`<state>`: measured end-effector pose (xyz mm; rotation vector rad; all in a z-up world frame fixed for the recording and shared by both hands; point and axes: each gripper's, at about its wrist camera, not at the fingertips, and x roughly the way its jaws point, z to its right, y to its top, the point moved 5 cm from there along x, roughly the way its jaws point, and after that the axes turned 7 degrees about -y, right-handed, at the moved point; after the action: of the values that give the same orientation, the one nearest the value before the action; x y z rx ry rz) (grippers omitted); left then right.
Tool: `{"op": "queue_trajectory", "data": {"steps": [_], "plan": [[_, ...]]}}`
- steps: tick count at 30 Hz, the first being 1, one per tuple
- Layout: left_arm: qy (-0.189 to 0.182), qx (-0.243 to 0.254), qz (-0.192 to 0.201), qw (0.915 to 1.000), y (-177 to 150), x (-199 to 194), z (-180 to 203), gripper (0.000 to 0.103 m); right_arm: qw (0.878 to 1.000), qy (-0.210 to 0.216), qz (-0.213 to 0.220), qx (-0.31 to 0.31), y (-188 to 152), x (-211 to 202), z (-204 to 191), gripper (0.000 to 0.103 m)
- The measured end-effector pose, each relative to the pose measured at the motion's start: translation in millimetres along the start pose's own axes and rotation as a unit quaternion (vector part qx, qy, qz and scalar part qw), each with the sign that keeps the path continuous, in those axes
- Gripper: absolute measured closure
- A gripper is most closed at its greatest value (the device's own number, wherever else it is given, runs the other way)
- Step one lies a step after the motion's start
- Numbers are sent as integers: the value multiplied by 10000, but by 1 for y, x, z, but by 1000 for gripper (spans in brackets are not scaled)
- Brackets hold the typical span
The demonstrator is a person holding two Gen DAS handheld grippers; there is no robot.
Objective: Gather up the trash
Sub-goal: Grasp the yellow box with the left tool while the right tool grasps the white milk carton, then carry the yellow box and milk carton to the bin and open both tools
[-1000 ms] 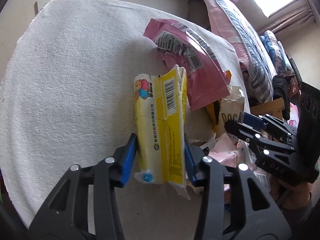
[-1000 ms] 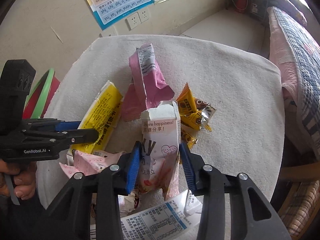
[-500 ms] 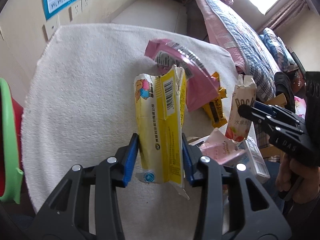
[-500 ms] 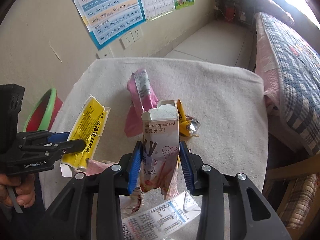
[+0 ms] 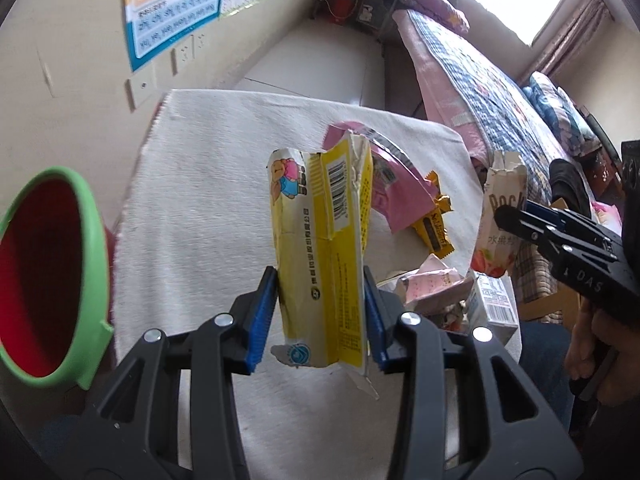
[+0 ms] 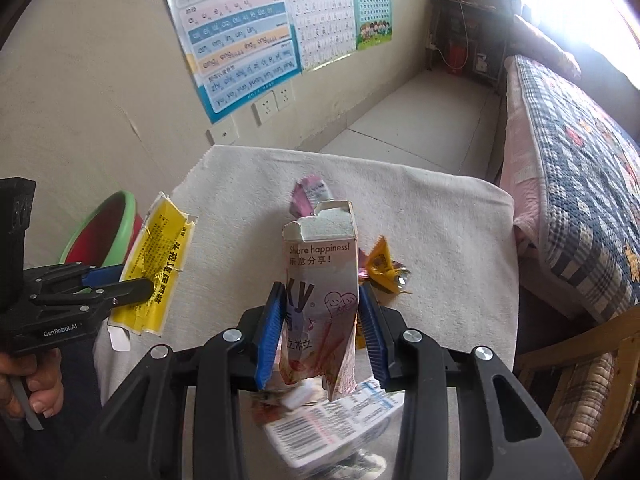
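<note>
Upright, yellow carton (image 5: 320, 264) sits between left fingers (image 5: 262, 316).

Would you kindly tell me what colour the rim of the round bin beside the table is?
Green, around a red inside; the round bin shows best in the left wrist view.

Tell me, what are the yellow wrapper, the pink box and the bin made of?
Yellow wrapper: looks like thin glossy plastic film, creased, with ragged torn edges. Pink box: printed cardboard, stiff folds and a torn white top. Bin: probably smooth molded plastic, with a green rim.
</note>
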<state>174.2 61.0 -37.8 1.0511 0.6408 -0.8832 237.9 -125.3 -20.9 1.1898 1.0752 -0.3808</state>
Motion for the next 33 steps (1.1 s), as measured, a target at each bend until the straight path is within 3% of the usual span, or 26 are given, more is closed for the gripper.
{"op": "queue_trajectory", "data": {"steps": [16,33], "plan": [[284,-410,479,9976,-14,-69,-62,64,9983,310,187,-461,18,-14,-92,67],[646,-1055,878,9884,-28,-125,-149,64,9905,876,248,-1027,47,0,-200,66]]}}
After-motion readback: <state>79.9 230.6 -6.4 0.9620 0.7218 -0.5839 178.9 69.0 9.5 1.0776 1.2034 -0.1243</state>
